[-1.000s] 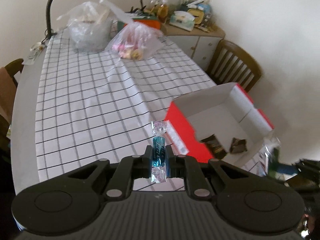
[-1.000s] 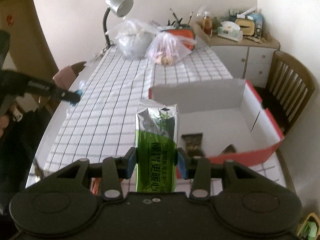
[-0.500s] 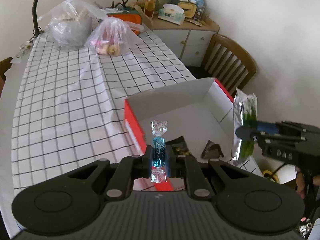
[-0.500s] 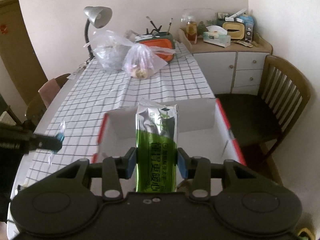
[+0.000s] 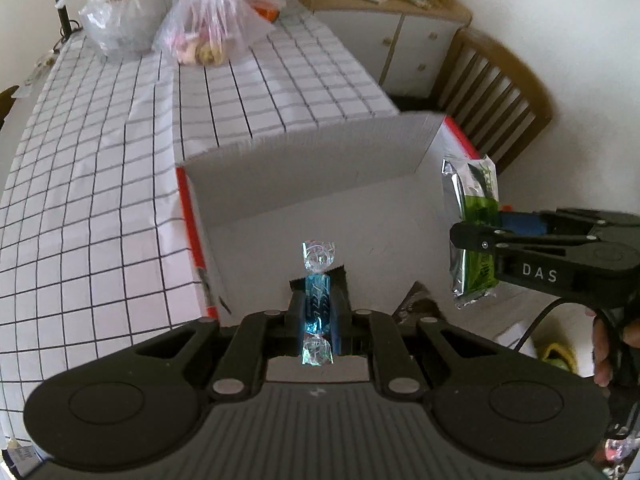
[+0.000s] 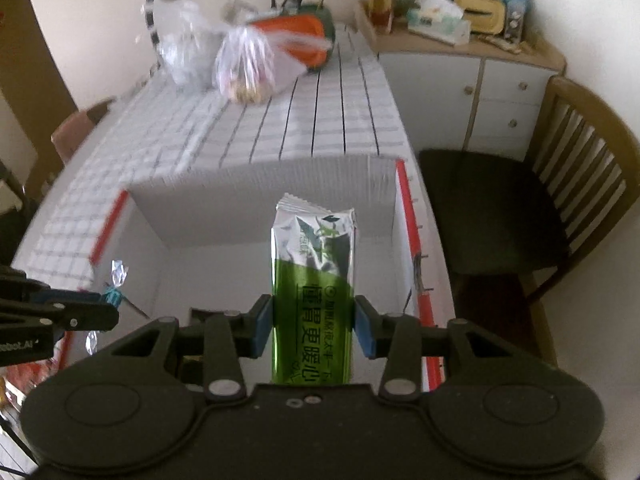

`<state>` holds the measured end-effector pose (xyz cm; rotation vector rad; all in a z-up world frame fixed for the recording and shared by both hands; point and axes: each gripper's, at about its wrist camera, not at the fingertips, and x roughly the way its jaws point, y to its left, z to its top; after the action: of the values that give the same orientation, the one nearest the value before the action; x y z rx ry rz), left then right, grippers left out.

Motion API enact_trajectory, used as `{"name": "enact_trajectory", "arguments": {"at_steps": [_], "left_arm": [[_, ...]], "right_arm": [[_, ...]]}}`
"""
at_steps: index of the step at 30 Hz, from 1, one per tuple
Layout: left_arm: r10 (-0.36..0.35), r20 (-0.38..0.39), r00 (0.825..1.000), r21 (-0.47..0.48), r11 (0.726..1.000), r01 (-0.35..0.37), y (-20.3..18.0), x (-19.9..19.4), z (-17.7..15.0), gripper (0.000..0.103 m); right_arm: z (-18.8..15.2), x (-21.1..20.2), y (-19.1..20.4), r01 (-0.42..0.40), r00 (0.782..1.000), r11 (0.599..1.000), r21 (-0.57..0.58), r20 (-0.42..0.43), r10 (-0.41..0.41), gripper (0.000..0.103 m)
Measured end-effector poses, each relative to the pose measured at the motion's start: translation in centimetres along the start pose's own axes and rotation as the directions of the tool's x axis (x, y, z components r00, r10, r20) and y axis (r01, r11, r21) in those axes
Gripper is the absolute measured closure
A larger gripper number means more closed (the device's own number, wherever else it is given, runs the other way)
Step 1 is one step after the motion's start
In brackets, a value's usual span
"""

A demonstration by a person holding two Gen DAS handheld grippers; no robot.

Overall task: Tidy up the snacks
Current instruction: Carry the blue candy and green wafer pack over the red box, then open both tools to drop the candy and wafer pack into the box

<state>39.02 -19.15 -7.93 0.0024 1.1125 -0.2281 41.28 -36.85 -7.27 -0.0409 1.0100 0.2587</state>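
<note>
Box [image 5: 304,184] at table's near right edge holds a few dark wrappers. Left gripper [image 5: 318,312] clamps blue candy [image 5: 317,300], right gripper [image 6: 313,326] pinches green packet [image 6: 314,292], both above box; drops remain.

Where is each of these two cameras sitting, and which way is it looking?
Left wrist view: sits on the left gripper, looking down along its fingers at the blue candy it pinches, over the open box; the person's other hand shows at right.
Right wrist view: sits on the right gripper, looking down past the green packet it clamps into the box; no bare hand visible.
Shared: box, checked tablecloth, both snacks, each other's gripper.
</note>
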Motion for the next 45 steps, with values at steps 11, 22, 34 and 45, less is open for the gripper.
{"name": "enact_trajectory", "arguments": {"at_steps": [11, 22, 34, 45], "left_arm": [[0.097, -0.096, 0.991, -0.001, 0.995, -0.097, -1.0, 5.1, -0.2, 0.091], [0.138, -0.136, 0.981, 0.019, 0.990, -0.137, -2.5, 6.9, -0.4, 0.091], [0.112, -0.073, 0.991, -0.040, 0.992, -0.116, -2.0, 3.7, -0.7, 0.090], [0.085, 0.032, 0.996, -0.067, 0.994, -0.083, -2.2, -1.5, -2.2, 0.087]], "right_arm": [[-0.7, 2.5, 1.0, -0.022, 0.998, 0.991, -0.133, -0.065, 0.014, 0.061], [-1.1, 2.6, 0.6, -0.049, 0.996, 0.987, -0.156, -0.078, 0.037, 0.061], [-1.6, -1.0, 0.2, -0.117, 0.993, 0.984, -0.130, -0.023, 0.115, 0.059], [-2.0, -5.5, 0.9, -0.165, 0.983, 0.978, -0.124, 0.059, 0.173, 0.051]]}}
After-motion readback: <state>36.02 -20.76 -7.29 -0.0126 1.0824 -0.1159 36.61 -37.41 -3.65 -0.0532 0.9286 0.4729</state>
